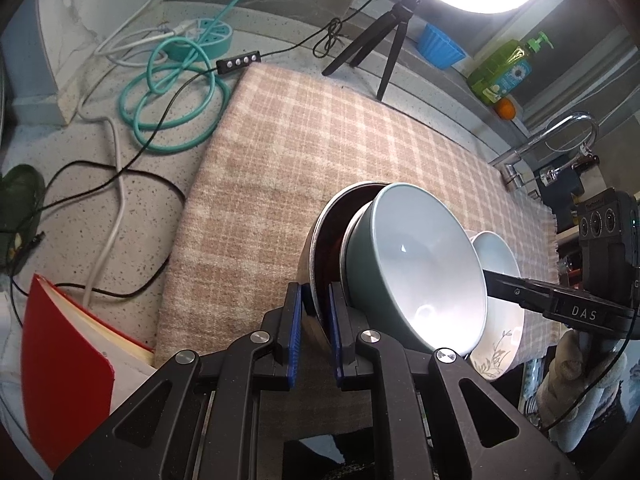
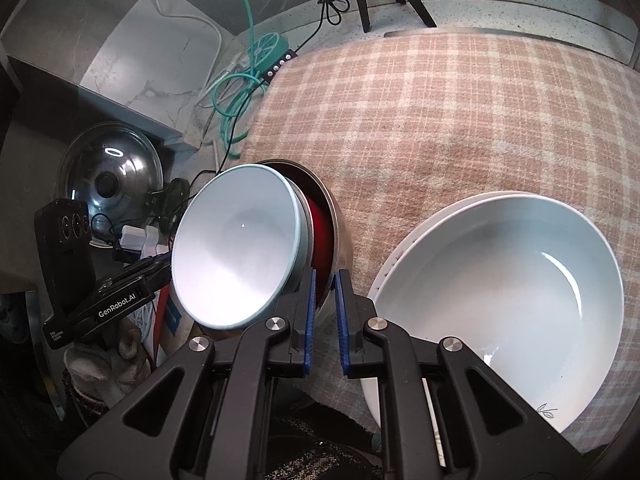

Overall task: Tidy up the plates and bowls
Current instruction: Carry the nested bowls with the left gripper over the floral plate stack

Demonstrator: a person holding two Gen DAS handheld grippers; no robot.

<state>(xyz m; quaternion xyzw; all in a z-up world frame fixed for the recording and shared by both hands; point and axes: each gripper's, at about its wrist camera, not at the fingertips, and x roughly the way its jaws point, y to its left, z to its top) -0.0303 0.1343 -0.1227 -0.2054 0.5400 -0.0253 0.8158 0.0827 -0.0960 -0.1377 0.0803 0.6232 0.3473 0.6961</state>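
A steel bowl with a red inside (image 1: 320,236) (image 2: 340,236) holds a nested teal bowl (image 1: 416,264) (image 2: 236,248), both tilted on edge above the plaid cloth (image 1: 320,140) (image 2: 460,112). My left gripper (image 1: 316,300) is shut on the steel bowl's rim. My right gripper (image 2: 325,286) is shut on the same rim from the opposite side. White plates with a leaf print (image 2: 504,304) (image 1: 500,320) are stacked on the cloth beside the bowls.
Teal and black cables (image 1: 172,92) and a power strip (image 1: 208,36) lie on the speckled counter. A ring light tripod (image 1: 384,40), a soap bottle (image 1: 504,68) and a faucet (image 1: 560,136) stand behind. A red book (image 1: 68,360) lies at left. A pot lid (image 2: 108,184) leans at left.
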